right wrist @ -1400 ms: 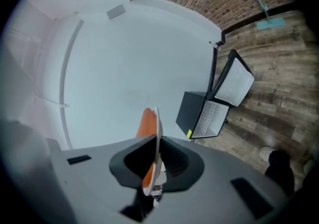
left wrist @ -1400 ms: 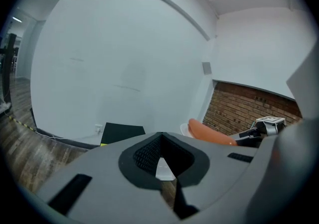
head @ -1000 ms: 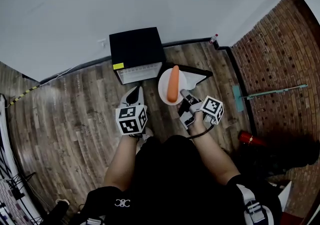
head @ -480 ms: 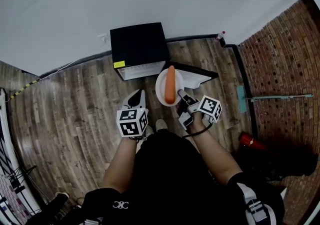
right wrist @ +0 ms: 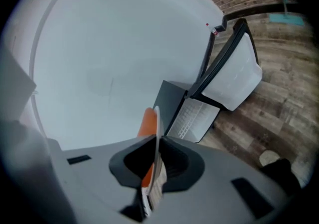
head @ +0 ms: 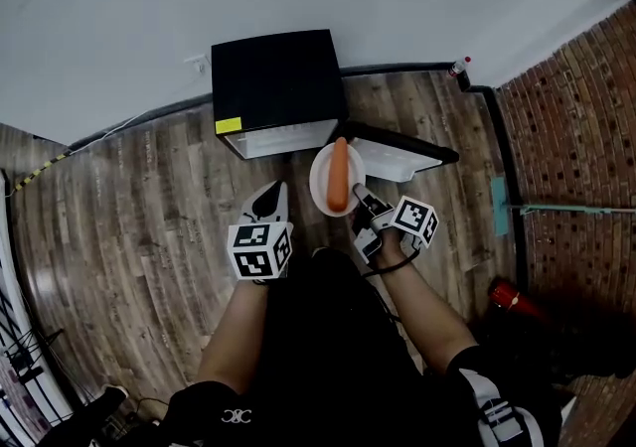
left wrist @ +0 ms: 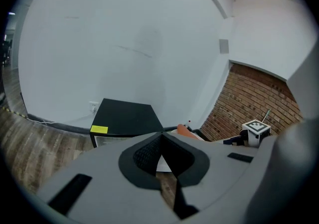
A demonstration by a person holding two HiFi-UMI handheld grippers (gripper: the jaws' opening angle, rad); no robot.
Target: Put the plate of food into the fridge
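A black mini fridge [head: 273, 77] stands against the white wall, its door [head: 402, 152] swung open to the right and showing a white lining. A white plate [head: 322, 187] carrying a carrot [head: 339, 174] hangs just in front of the fridge opening. My right gripper [head: 366, 209] is shut on the plate's near rim. In the right gripper view the plate [right wrist: 158, 133] runs edge-on between the jaws, with the carrot [right wrist: 147, 121] on its left. My left gripper [head: 267, 201] hovers left of the plate, shut and empty, pointing at the fridge [left wrist: 124, 116].
Wooden floor lies all around. A brick wall [head: 576, 127] rises at the right, with a teal-handled tool [head: 566, 209] along it and a red object [head: 512, 301] on the floor. A small bottle [head: 457, 66] stands in the corner behind the door.
The head view has shifted and the fridge door shows more fully at the right. The plate stays gripped in front of the fridge. Both grippers keep their places.
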